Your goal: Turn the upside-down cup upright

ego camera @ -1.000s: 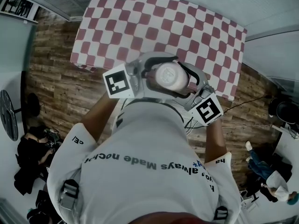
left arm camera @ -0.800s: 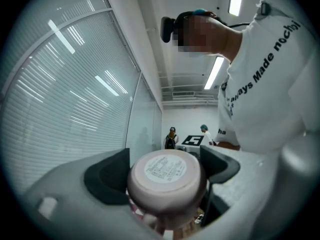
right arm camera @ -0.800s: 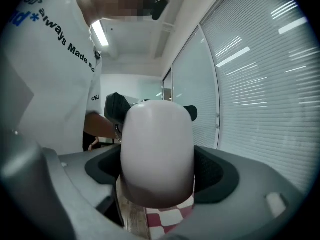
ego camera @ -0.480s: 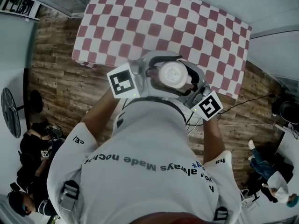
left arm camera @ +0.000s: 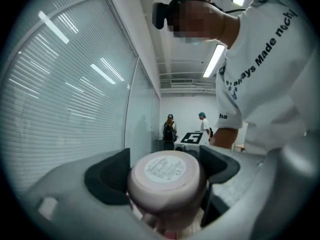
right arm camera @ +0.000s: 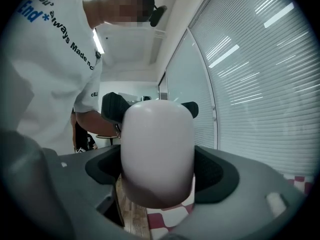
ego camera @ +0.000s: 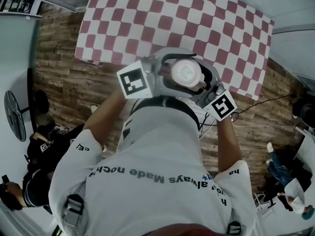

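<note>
Count of things: one cup, two grippers, two marker cubes, one table.

The single cup was pale, between white and soft pink, with smooth matte sides and a rounded shoulder at its closed end. It stood upside down: the flat base looked up, and on this base was one round white label with small print too fine to read. The open mouth looked down and was not visible.

The cup was in the air over the near edge of the table, which had a red and white checked cloth on it. Under its lower rim the cloth and the wooden floor were visible.

The left gripper and the right gripper met at the cup from opposite sides. Each had its dark pads wide apart and pressed on the cup's sides, so both were clamped on it. One cube was on the left gripper, the other on the right.

Two people stood far behind in the left gripper view.
</note>
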Demonstrator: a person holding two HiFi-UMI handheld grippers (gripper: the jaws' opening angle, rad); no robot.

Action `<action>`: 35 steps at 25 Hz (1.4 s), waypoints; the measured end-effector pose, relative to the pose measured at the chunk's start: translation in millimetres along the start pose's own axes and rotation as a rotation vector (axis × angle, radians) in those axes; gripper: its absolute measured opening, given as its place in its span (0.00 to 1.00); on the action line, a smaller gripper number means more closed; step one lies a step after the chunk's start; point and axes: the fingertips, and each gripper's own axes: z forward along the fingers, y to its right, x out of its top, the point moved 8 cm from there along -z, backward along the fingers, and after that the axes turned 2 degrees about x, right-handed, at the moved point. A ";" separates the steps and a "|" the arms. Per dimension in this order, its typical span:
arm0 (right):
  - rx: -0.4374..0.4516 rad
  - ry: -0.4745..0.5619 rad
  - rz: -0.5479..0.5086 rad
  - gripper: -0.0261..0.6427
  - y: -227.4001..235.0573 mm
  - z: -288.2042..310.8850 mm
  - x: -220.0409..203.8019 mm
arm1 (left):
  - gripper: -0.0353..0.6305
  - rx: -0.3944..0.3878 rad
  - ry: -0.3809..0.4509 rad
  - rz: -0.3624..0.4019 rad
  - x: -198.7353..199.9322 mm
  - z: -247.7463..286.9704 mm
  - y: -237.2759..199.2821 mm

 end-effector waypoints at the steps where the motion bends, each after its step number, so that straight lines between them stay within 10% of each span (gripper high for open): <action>1: -0.001 -0.001 0.002 0.67 2.1 1.5 -4.2 | 0.71 -0.003 -0.006 0.010 -3.8 0.1 -2.0; 35: 0.054 -0.372 0.032 0.67 63.5 35.3 -190.3 | 0.71 0.011 -0.212 0.044 -196.8 17.4 -48.4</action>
